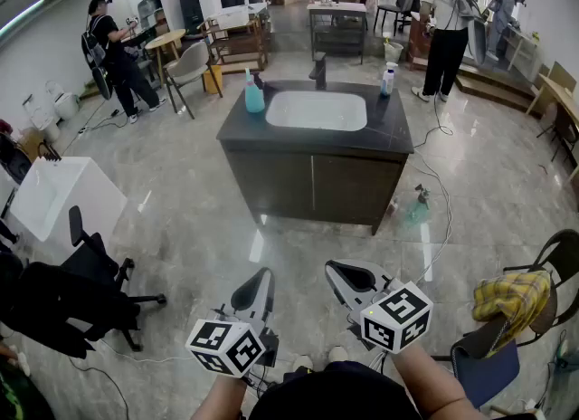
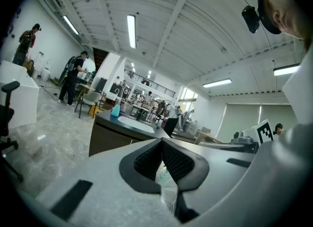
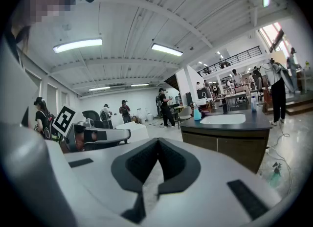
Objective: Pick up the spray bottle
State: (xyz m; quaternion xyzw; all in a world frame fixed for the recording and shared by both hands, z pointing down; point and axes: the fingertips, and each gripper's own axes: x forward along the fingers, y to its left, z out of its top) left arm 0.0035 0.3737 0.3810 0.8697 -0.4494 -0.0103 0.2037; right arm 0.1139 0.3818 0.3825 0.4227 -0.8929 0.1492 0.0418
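A teal spray bottle [image 1: 254, 94] stands on the dark sink counter [image 1: 244, 133], left of the white basin [image 1: 317, 110]. It also shows small in the left gripper view [image 2: 115, 109] and the right gripper view [image 3: 197, 113]. A second, green spray bottle [image 1: 418, 205] stands on the floor to the right of the cabinet. My left gripper [image 1: 265, 273] and right gripper [image 1: 331, 266] are held side by side low in the head view, far short of the cabinet. Both point at it, jaws shut with nothing between them [image 2: 161, 139] [image 3: 157, 140].
A white bottle [image 1: 387, 80] and a faucet [image 1: 318, 70] are on the counter's far side. A black office chair [image 1: 99, 273] is at the left, a chair with a yellow plaid cloth [image 1: 511, 300] at the right. Cables cross the floor; people work in the background.
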